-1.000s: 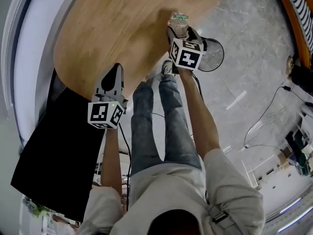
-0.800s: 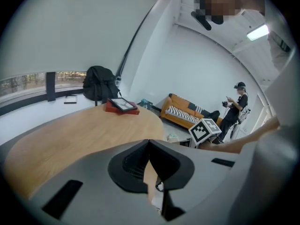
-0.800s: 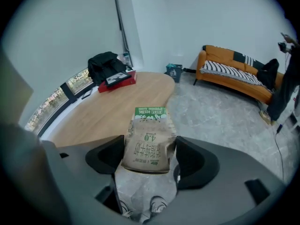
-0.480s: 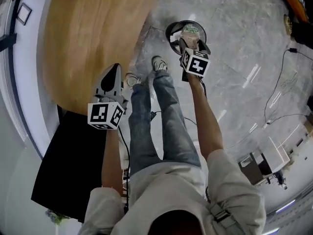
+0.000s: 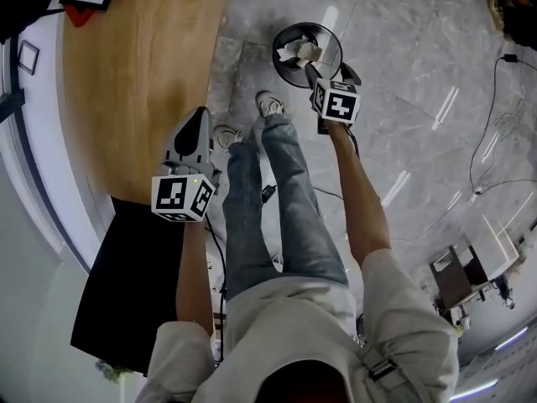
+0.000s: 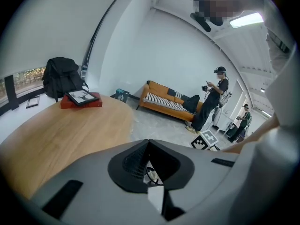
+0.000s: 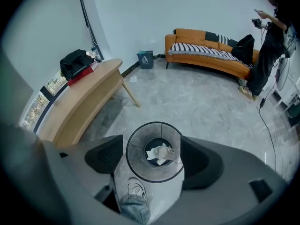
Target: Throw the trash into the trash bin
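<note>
Crumpled white and tan trash [image 5: 300,53] lies at the bottom of the round black mesh trash bin [image 5: 325,42] on the grey floor. My right gripper [image 5: 331,74] hangs just above the bin's near rim, open and holding nothing. In the right gripper view the bin [image 7: 136,149] sits between the two parted pads [image 7: 107,154], with the trash [image 7: 159,153] inside it. My left gripper [image 5: 200,116] is shut and empty, held over the near edge of the wooden table [image 5: 126,82]. Its tips [image 6: 149,143] meet in the left gripper view.
My own legs and shoes [image 5: 270,105] stand right beside the bin. On the table's far end are a red book with a tablet [image 6: 82,99] and a black backpack [image 6: 63,74]. An orange sofa [image 7: 211,50] stands by the far wall. Two people [image 6: 211,102] stand across the room. Cables [image 5: 495,141] lie on the floor.
My right gripper carried the trash from the table's edge to above the bin, then opened; the trash now lies in the bin. The left gripper stayed put and shut.
</note>
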`<state>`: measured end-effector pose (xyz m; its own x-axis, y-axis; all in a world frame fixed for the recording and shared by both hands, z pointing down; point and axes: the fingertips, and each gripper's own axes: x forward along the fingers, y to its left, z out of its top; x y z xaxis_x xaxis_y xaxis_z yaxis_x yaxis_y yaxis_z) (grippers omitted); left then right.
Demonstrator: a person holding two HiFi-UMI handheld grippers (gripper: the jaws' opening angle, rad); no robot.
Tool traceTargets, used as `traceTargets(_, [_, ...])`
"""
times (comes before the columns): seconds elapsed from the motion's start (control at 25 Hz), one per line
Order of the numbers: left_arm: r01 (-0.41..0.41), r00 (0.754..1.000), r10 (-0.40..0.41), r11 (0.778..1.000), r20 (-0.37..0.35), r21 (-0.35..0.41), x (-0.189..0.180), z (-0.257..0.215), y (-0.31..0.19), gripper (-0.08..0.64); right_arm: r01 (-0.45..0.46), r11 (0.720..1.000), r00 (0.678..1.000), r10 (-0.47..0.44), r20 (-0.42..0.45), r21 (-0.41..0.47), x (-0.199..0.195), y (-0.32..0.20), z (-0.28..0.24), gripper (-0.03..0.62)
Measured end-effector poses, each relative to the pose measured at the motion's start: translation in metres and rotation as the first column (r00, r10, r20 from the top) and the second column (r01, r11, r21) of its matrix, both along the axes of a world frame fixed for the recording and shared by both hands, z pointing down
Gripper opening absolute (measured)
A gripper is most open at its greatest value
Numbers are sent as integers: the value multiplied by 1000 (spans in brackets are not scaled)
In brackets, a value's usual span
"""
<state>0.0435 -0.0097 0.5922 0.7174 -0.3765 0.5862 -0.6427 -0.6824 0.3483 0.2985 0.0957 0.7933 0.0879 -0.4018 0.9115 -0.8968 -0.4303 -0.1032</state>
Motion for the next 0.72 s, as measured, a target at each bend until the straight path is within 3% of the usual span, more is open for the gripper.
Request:
traceTargets(0.36, [31,1000,-31,999,-7,11,3,-8,-3,18,120,993,993,-120,-13,21,-10,-19,-18,362])
traceTargets(0.4, [39,999,-39,999,-8,13,-1,-9,-4,17,131,991,991,-130,-20,22,-13,-22,-21,329])
traceTargets(0.48, [58,998,-58,998,-10,20,-10,-13,-6,17,152,988,987,-150,-48,21,-19,-28,-27,113])
traceTargets(0.52, [71,997,-70,997,-11,24,-15,-15,-8,18,166,986,985,-164,-54,25,-24,-32,-30,77])
traceTargets(0.72, [155,988,-154,987,-12,43,-51,-24,-13,18,269,962,963,-269,3,51,-67,-52,-37,38])
